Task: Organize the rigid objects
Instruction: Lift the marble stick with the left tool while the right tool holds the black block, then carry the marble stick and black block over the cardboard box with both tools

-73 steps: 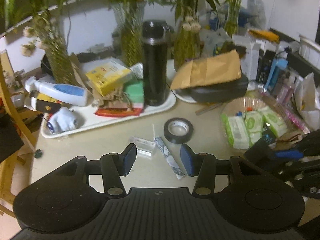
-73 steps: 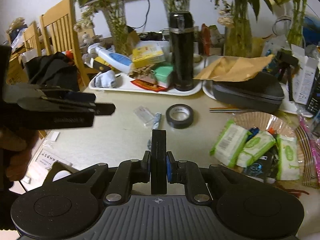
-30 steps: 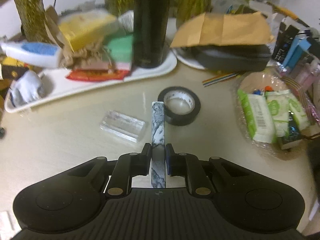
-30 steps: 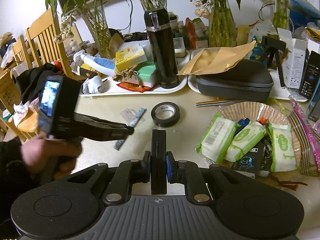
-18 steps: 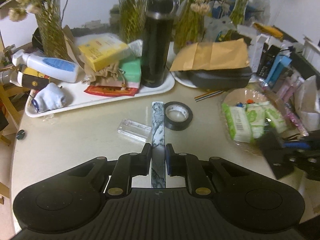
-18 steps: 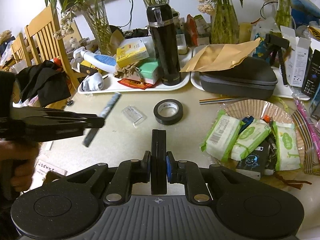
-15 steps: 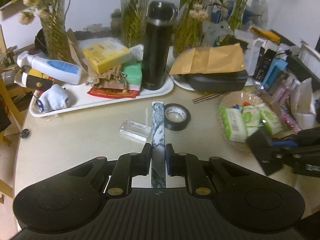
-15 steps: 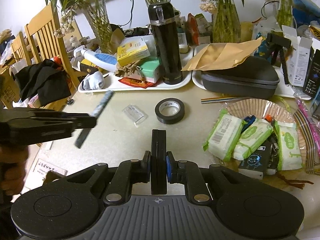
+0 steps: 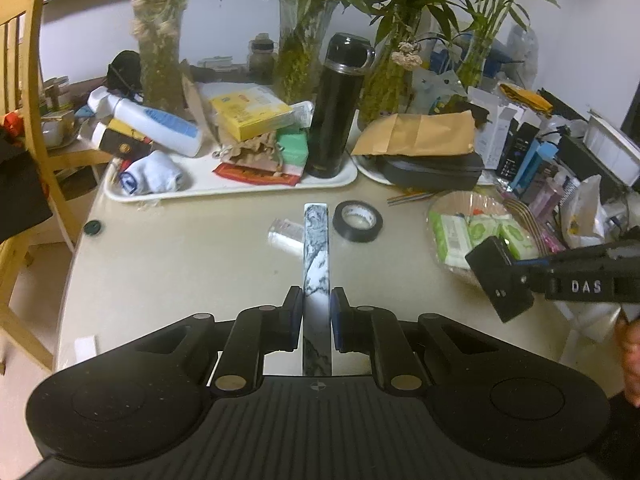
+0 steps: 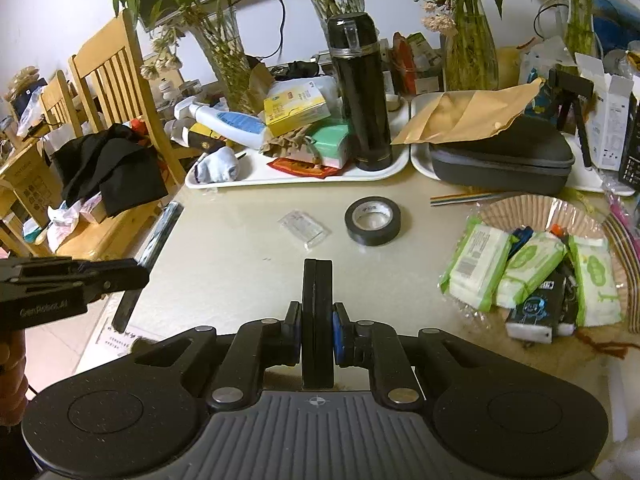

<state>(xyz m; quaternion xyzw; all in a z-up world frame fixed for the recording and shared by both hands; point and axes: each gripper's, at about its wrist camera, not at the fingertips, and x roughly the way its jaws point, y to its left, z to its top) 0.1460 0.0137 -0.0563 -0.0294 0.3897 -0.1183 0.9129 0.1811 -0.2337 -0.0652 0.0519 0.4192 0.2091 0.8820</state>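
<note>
A wooden chair (image 10: 116,92) is positioned beside the surface (image 10: 224,264). Glass vases (image 10: 468,40) of green stems are lined along the wall.

Bench (image 10: 224,264): pale beige top with a rounded left edge. Items resting directly on it:

- Black tape roll (image 10: 373,221), lying flat near the centre.
- Clear plastic case (image 10: 305,229), flat, just left of the tape roll and apart from it.
- White tray (image 10: 256,178) along the far side, loaded with mixed goods.
- Second white tray (image 10: 420,160) to its right, carrying a dark zip case.
- Multicoloured ribbon cable (image 10: 464,197), in front of the second tray.
- Ruffled paper dish (image 10: 520,208) on the right, holding wipe packets.
- Small dark round cap (image 9: 93,227) near the left edge.
</note>
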